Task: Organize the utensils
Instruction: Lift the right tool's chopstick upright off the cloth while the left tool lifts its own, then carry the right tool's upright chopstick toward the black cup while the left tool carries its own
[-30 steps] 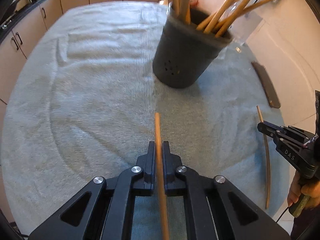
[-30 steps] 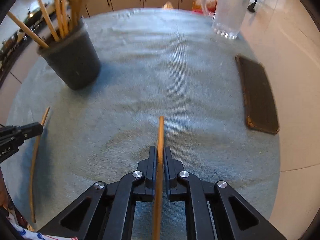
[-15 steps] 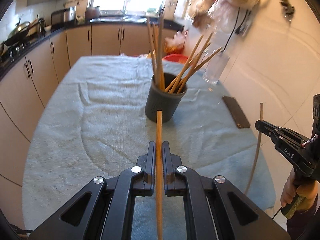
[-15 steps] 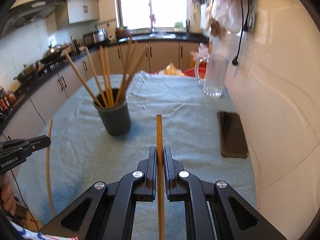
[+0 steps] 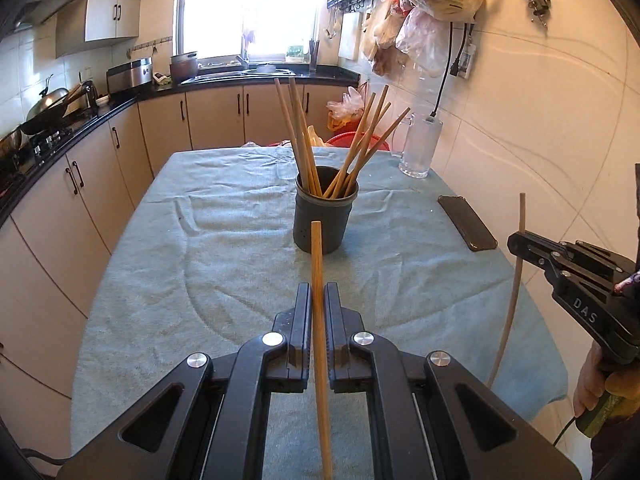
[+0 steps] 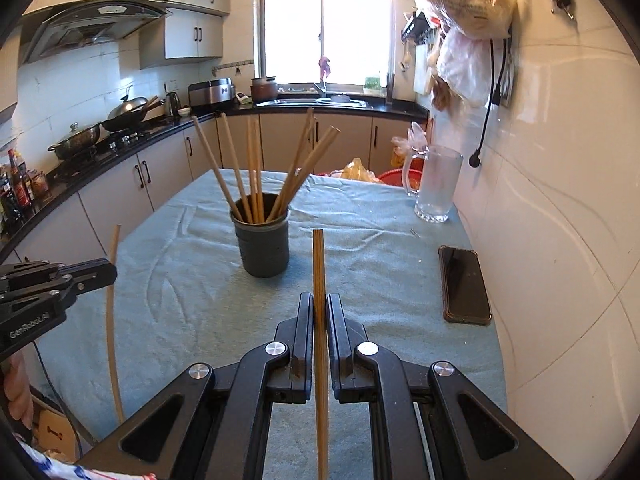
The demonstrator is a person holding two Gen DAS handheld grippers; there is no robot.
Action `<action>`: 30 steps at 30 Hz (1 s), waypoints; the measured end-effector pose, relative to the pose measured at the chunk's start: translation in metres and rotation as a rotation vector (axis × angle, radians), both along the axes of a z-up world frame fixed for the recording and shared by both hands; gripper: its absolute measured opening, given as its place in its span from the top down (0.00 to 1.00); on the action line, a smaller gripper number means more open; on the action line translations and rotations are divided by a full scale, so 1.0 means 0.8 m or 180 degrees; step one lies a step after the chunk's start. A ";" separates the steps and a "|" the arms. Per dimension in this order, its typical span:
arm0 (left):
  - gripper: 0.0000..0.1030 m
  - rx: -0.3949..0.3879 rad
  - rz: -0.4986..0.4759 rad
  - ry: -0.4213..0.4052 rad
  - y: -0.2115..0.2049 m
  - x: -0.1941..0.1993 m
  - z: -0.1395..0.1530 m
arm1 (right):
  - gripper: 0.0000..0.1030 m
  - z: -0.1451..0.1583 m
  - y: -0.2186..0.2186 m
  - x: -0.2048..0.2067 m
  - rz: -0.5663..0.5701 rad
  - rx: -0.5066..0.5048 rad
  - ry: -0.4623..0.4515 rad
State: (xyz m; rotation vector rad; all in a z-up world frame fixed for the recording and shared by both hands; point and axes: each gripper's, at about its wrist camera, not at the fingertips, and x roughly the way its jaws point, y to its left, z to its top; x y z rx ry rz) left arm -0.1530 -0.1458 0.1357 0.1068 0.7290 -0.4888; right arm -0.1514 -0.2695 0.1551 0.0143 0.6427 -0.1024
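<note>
Now each claw clamps a chopstick – left claw (image 5: 317,300) on chopstick (image 5: 318,280), right claw (image 6: 319,308) seemingly likewise – holder (image 5: 322,218) ahead

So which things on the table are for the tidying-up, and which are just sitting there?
For the job:
- chopstick in the left tongs
- chopstick in the right tongs
- dark holder with chopsticks already standing in it

Just lying about:
- black phone near the wall
- glass jug at the far corner
- blue cloth covering the table
</note>
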 end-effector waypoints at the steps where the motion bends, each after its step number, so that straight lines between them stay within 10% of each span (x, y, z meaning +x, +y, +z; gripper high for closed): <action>1: 0.95 0.0000 0.0004 -0.0001 0.001 -0.001 0.001 | 0.93 0.001 0.002 -0.003 0.0006 -0.0004 -0.0013; 30: 0.95 0.0016 -0.0090 -0.0382 -0.008 -0.028 0.032 | 0.93 0.015 0.006 -0.002 0.0039 0.0081 -0.0240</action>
